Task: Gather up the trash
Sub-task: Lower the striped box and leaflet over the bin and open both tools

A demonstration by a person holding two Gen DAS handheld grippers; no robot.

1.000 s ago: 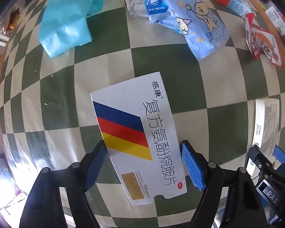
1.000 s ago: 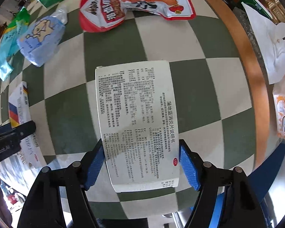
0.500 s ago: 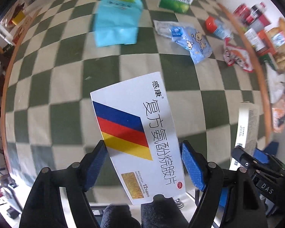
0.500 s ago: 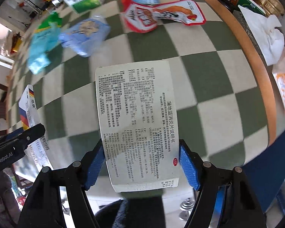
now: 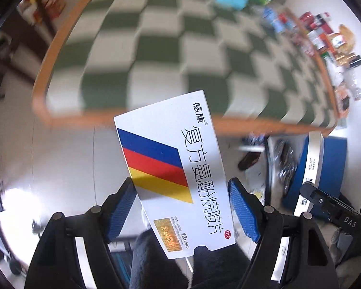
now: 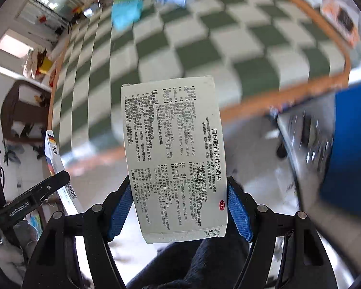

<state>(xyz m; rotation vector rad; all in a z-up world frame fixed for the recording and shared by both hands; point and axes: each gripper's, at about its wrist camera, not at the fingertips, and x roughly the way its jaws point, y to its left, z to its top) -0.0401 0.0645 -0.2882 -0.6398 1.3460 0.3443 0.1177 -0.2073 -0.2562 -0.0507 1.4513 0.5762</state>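
The left gripper [image 5: 183,207] has its jaws clamped on a white medicine box [image 5: 173,168] with blue, red and yellow stripes; the right gripper [image 6: 179,207] has its jaws clamped on a printed leaflet box [image 6: 175,154]; both boxes hang past the near edge of the checkered bench [image 5: 156,55], above the floor [image 5: 67,159]; other wrappers [image 6: 127,12] lie blurred near the bench's far edge.

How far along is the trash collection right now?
In hand: the left gripper is shut on the striped medicine box, and the right gripper is shut on the printed medicine box. Both are off the checkered table, near a blue bin; neither box is dropped yet. Left: the light blue bag and other blurred wrappers at the table's far end.
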